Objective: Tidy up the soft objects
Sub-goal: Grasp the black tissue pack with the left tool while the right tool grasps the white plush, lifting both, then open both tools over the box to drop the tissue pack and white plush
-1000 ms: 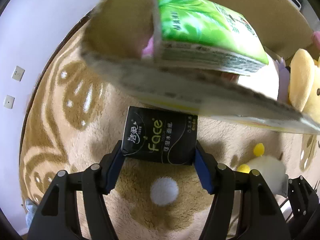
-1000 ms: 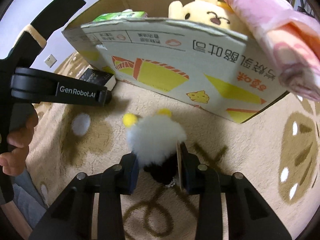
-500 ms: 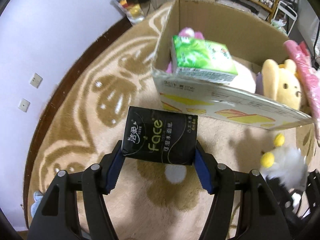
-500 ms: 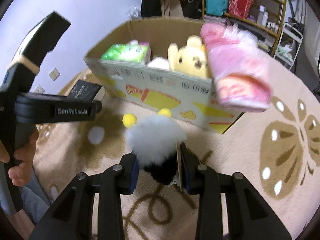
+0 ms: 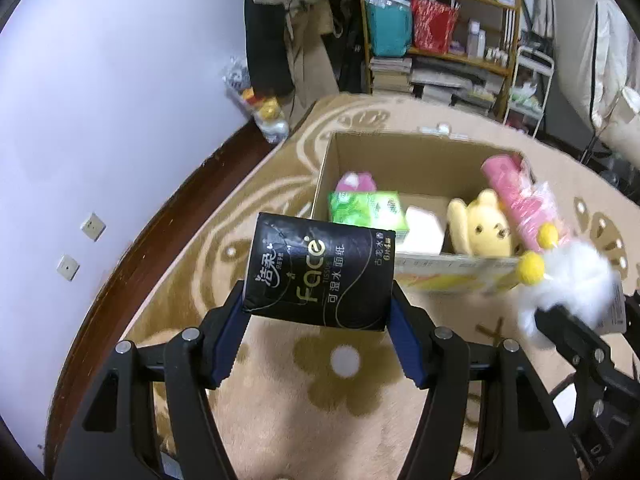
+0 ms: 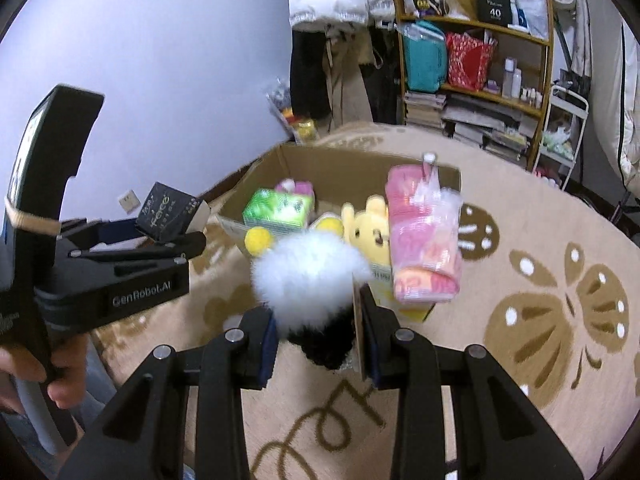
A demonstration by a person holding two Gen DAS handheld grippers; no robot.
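Note:
My left gripper (image 5: 318,320) is shut on a black tissue pack (image 5: 320,276) and holds it in the air before the open cardboard box (image 5: 400,152). The pack also shows in the right wrist view (image 6: 170,210). My right gripper (image 6: 318,340) is shut on a white and black fluffy toy (image 6: 310,276) with yellow pompoms, also in the air near the box (image 6: 332,164). The box holds a green tissue pack (image 5: 366,210), a yellow plush bear (image 5: 478,226), a pink wrapped roll (image 5: 520,200) and a pink toy (image 5: 356,182).
The box stands on a beige patterned rug (image 6: 540,300). A white wall (image 5: 120,100) runs along the left. Shelves (image 6: 476,60) with bags and books stand behind the box. A bag of toys (image 5: 264,108) lies by the wall.
Both grippers have risen and pulled back from the box with their loads. The box has gone from close and overhead to lower and farther, with its inside in view.

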